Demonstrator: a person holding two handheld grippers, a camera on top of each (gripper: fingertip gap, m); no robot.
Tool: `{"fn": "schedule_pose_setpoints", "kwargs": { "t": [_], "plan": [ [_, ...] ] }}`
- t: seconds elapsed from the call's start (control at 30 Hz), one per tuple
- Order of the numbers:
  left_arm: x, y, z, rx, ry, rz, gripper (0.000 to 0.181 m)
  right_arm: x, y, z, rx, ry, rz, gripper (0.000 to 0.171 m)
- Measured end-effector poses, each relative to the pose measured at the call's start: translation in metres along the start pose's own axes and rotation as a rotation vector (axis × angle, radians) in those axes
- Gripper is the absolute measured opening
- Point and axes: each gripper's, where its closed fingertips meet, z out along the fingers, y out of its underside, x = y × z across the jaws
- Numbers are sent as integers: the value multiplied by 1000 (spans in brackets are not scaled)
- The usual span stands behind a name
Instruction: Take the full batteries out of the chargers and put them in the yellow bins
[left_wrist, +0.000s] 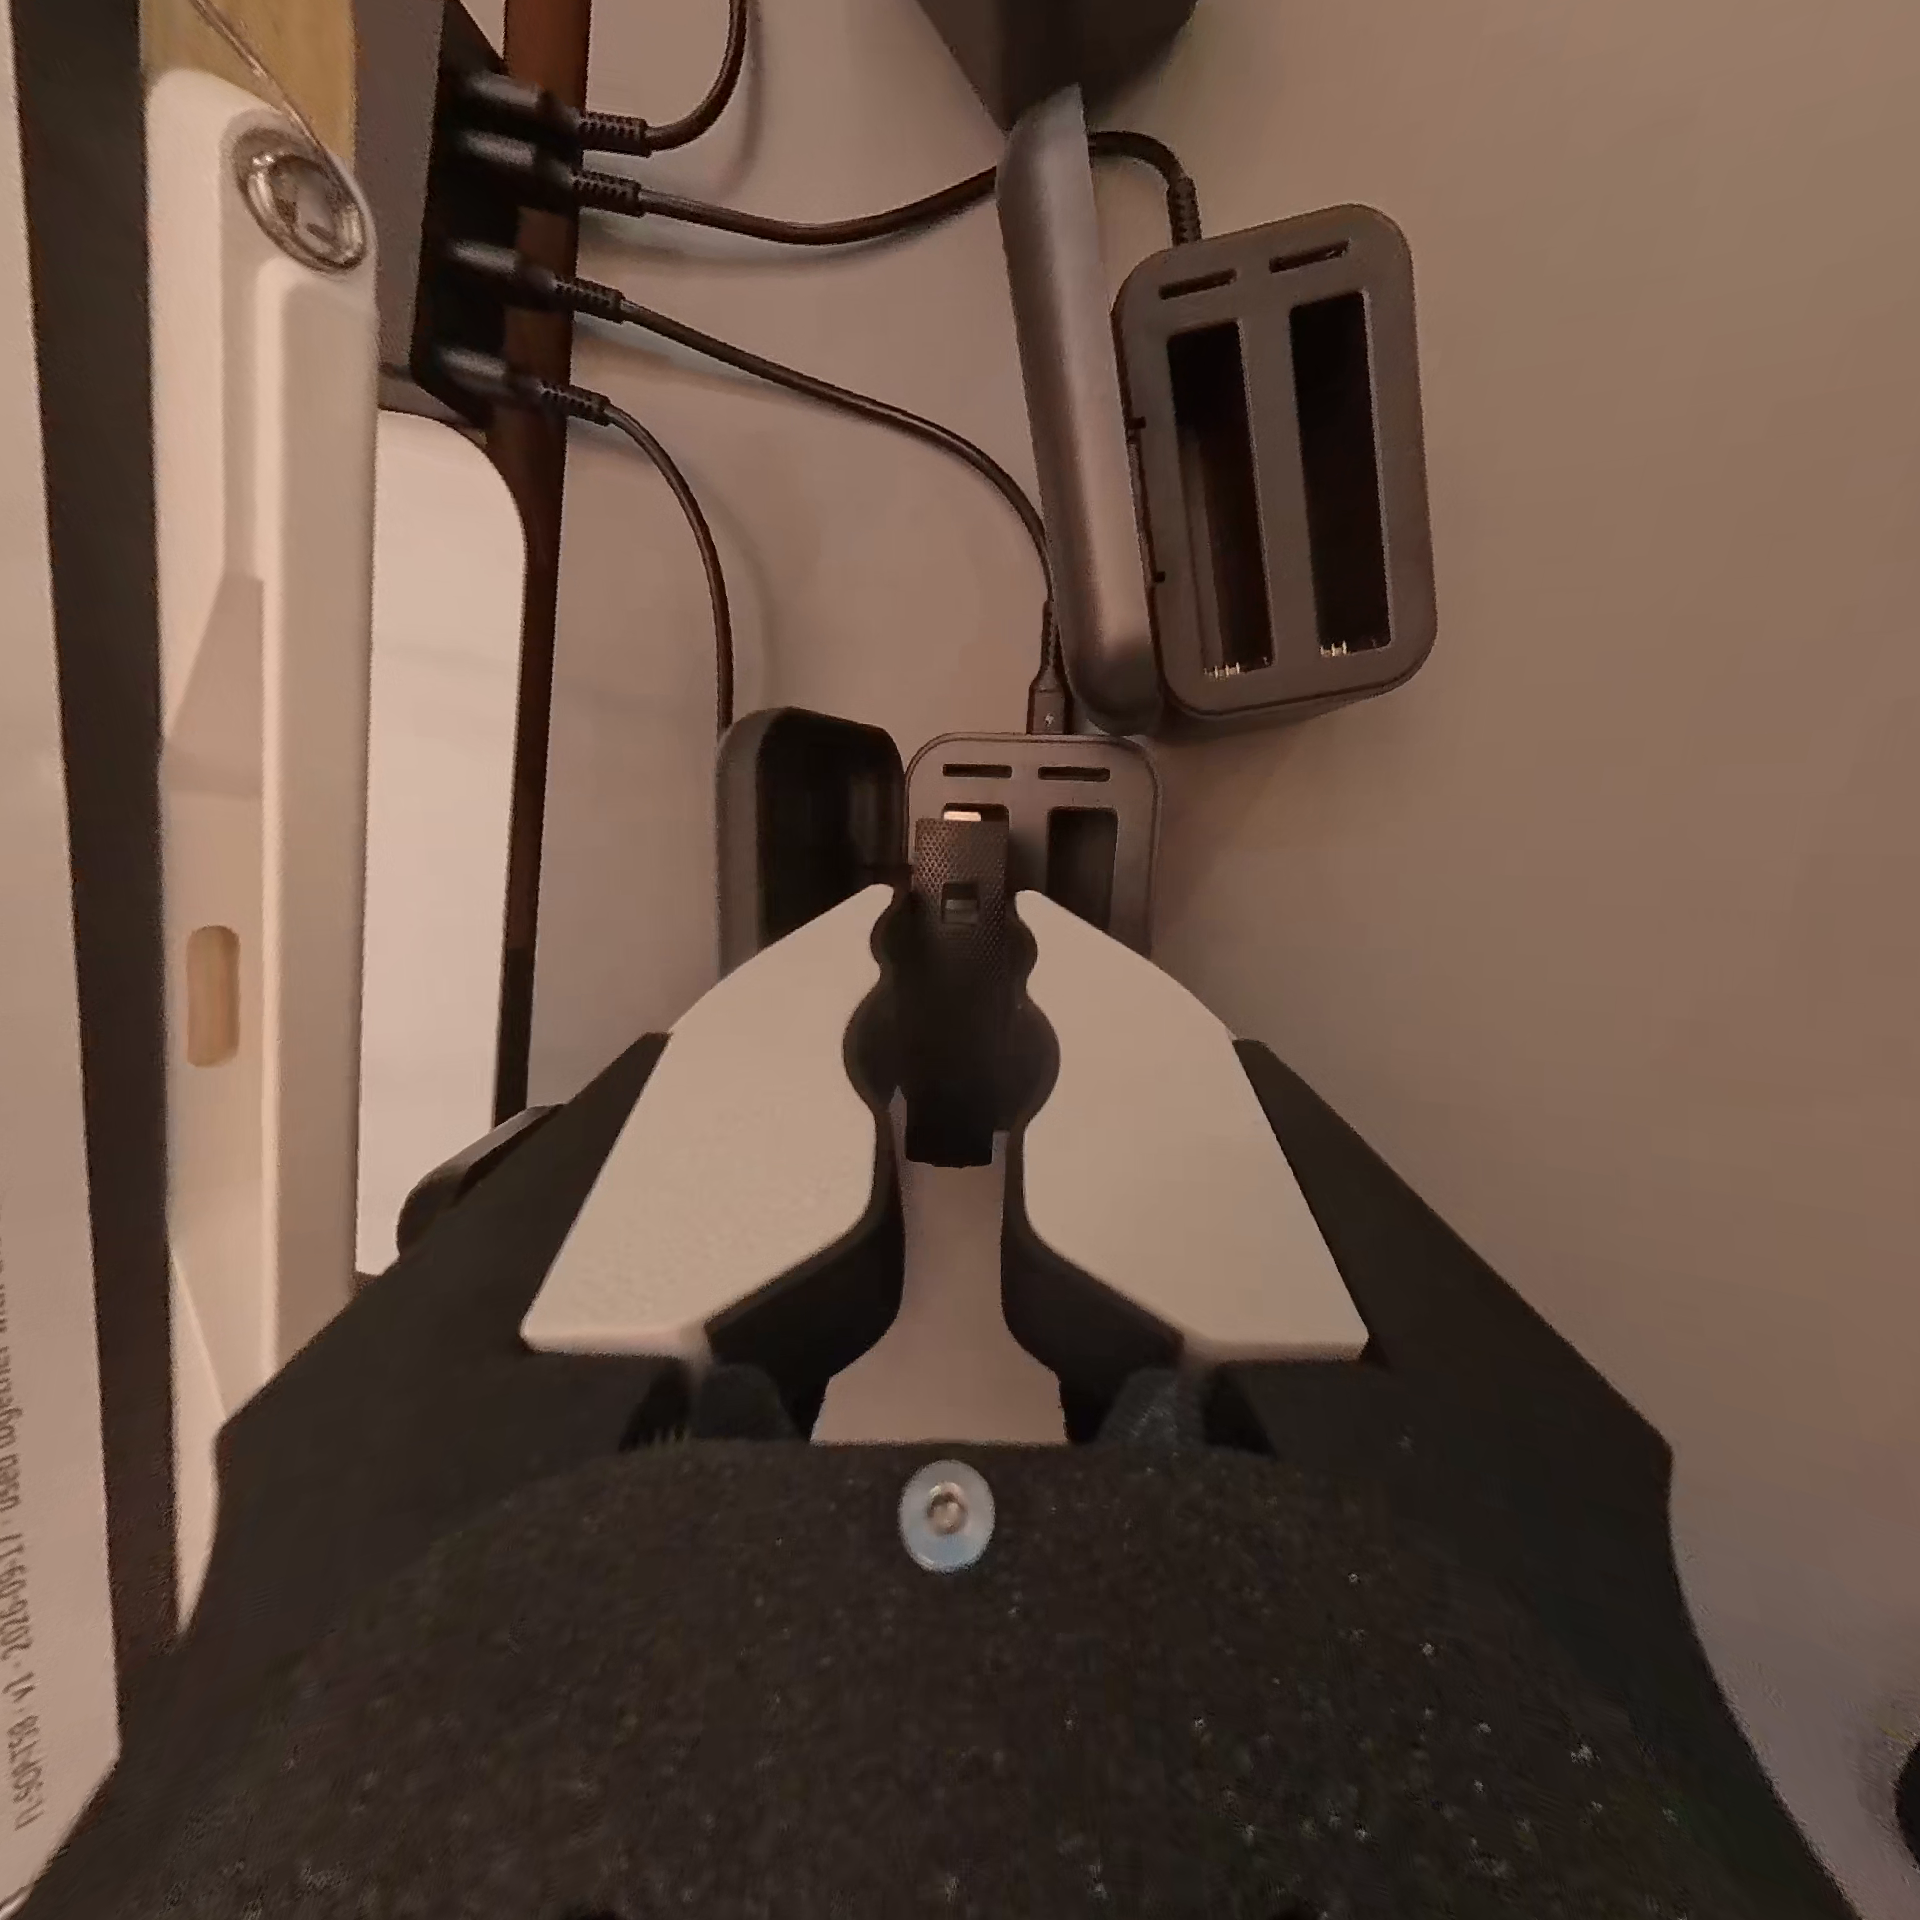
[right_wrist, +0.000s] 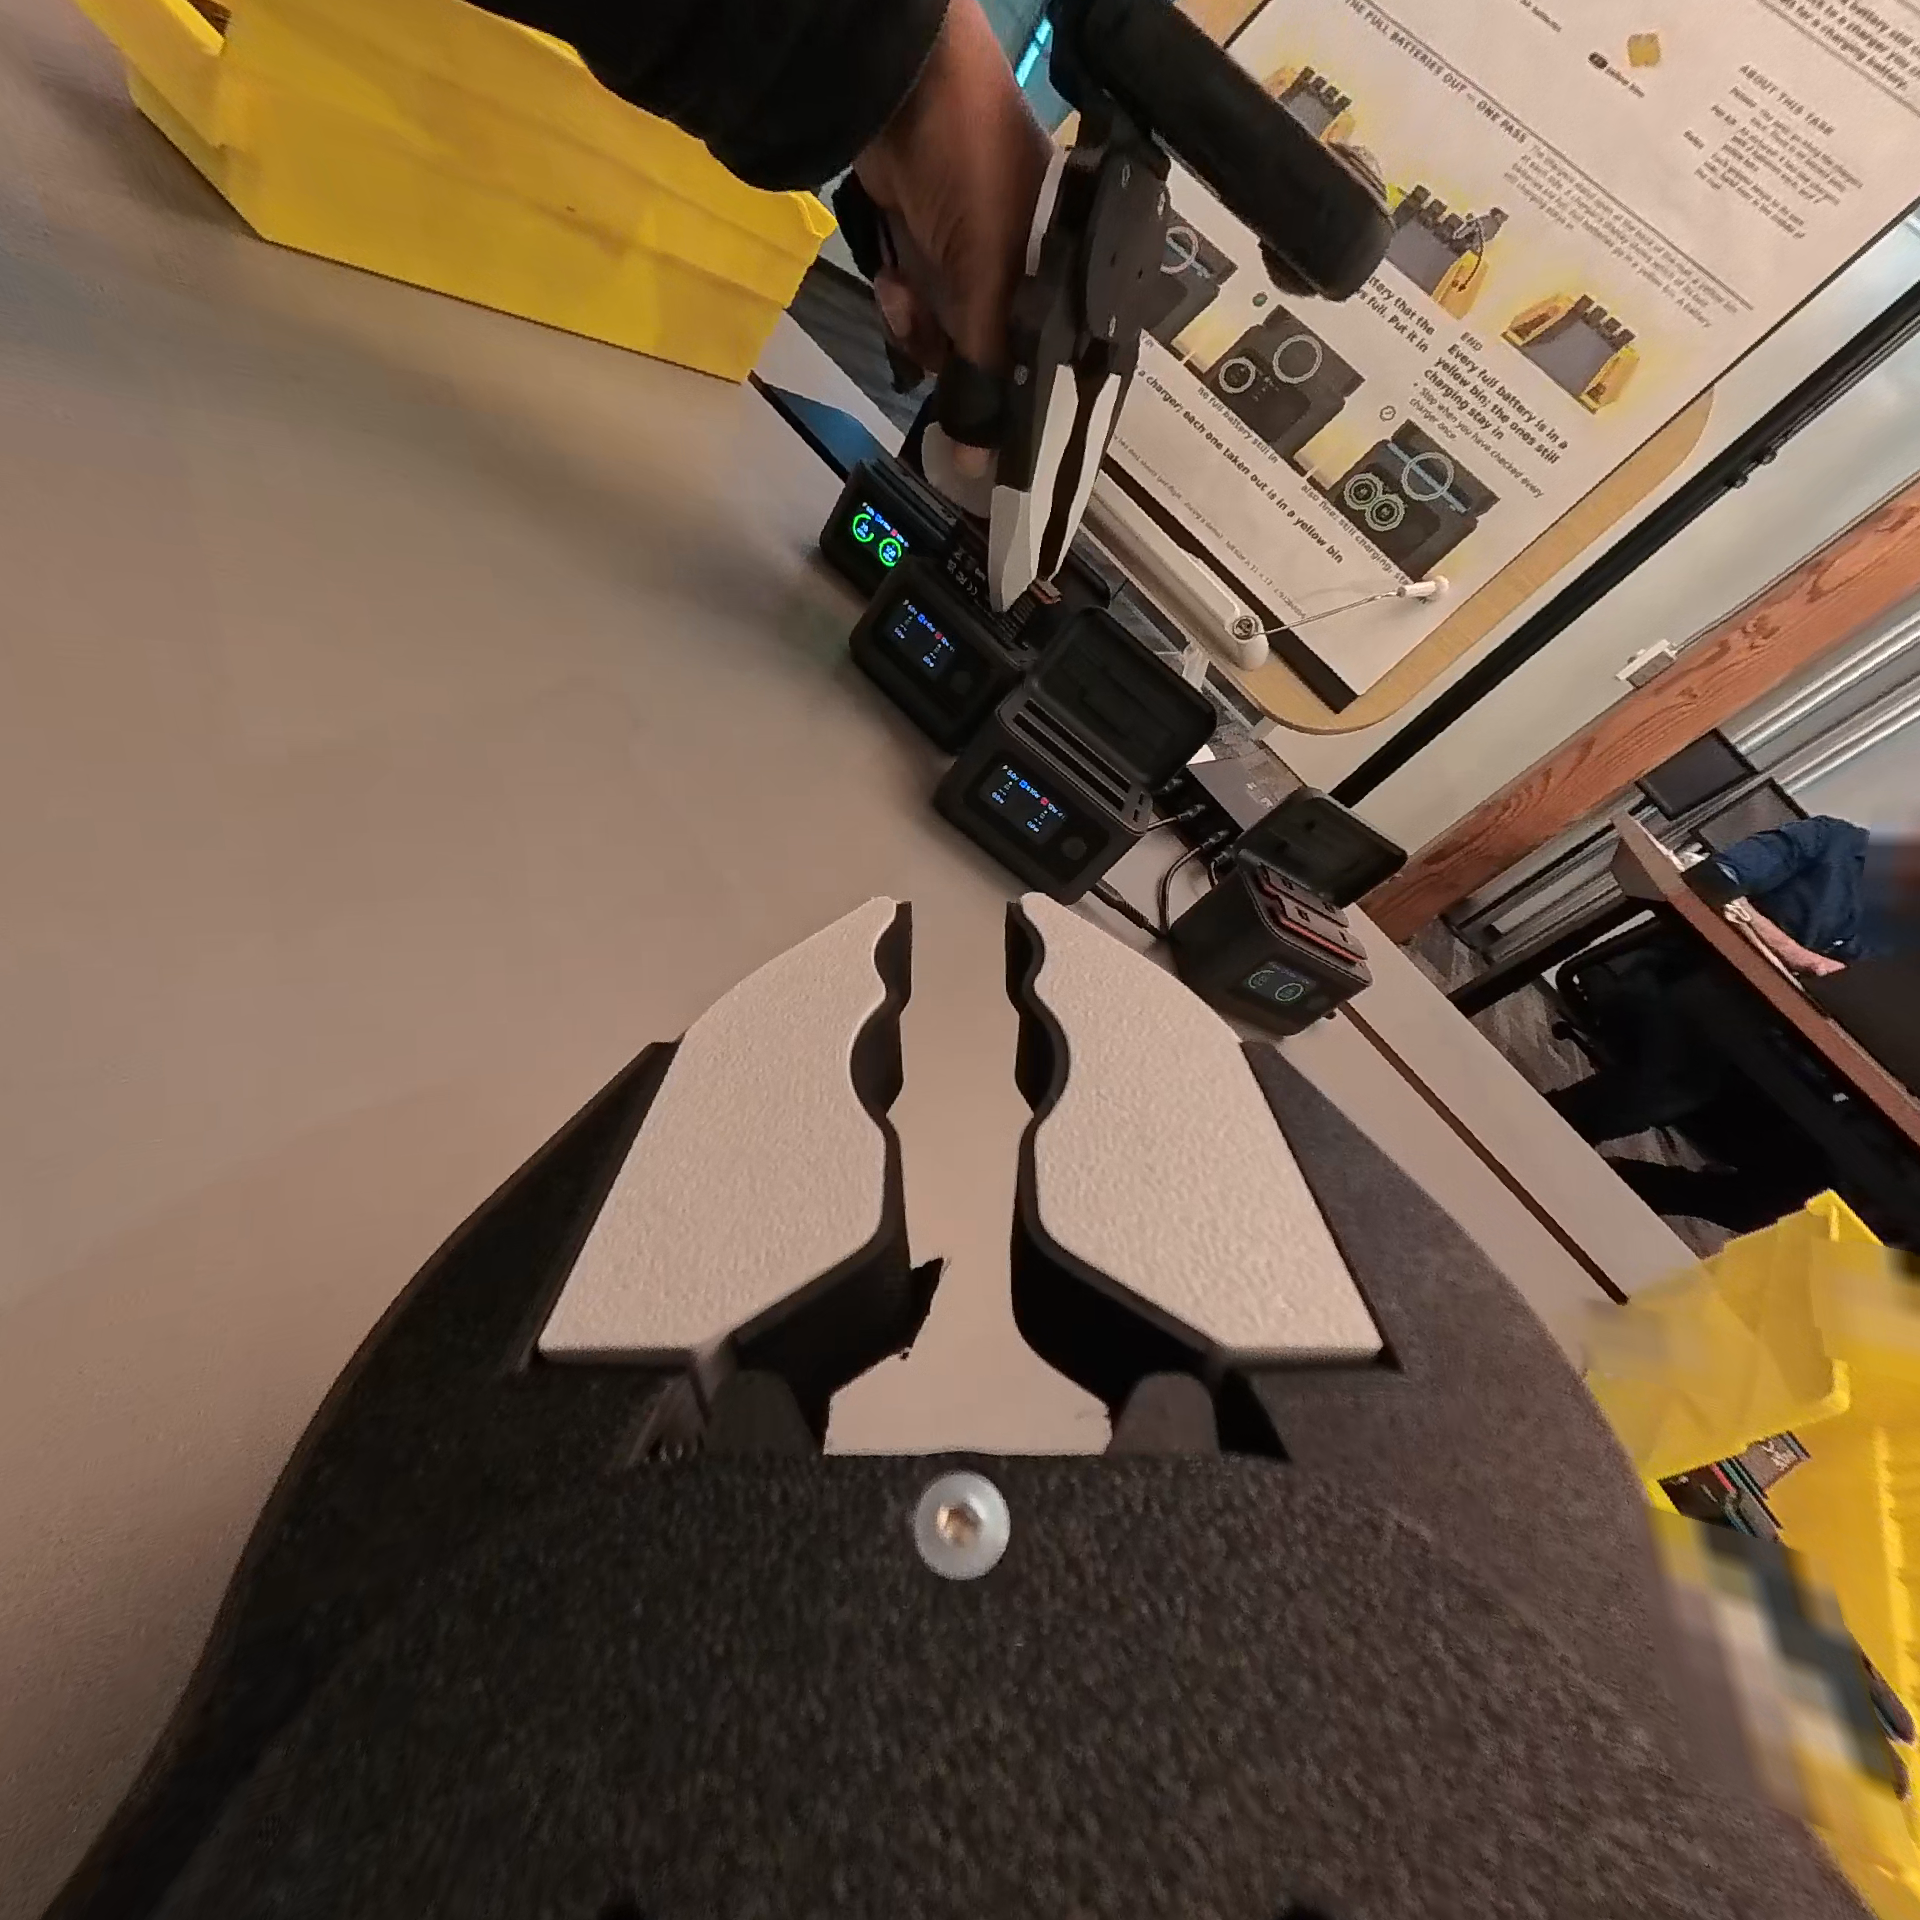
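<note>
1. Because the left gripper (left_wrist: 956, 894) is clenched on a slim black textured battery (left_wrist: 958, 935), the coming move turns on that battery's long axis, which runs straight along the fingers into the near dark grey charger (left_wrist: 1029, 821) just ahead; whether its far end has cleared the slot I cannot tell.
2. By my judgement, the pull should follow that axis, then swing to a yellow plastic bin (right_wrist: 468, 166).
3. Held nearer, over the beige surface (right_wrist: 364, 727), the right gripper (right_wrist: 958, 925) is released and holds nothing, well apart from the chargers.
4. Counted in the right wrist view: four chargers in a row, two yellow bins, one at each side.
5. Counted in the left wrist view: two chargers, the far one (left_wrist: 1278, 468) with both slots vacant, and four black cables (left_wrist: 727, 353).
</note>
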Motion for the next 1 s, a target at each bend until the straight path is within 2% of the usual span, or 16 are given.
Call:
{"fn": "schedule_pose_setpoints", "kwargs": {
  "t": [0.23, 0.73, 0.83, 1.0],
  "plan": [
    [1, 1, 2, 7, -38, 6, 26, -1, 0, -1, -7, -7, 0, 17],
    [1, 9, -6, -31, -83, 51, 15, 2, 6, -3, -11, -15, 2, 17],
    [2, 6, -5, 47, -83, 27, 15, 4, 5, -5, -7, -11, 7, 17],
    [1, 3, -8, 270, -68, -73, 16, 3, 4, -6, -3, -13, 10, 17]
  ]
}}
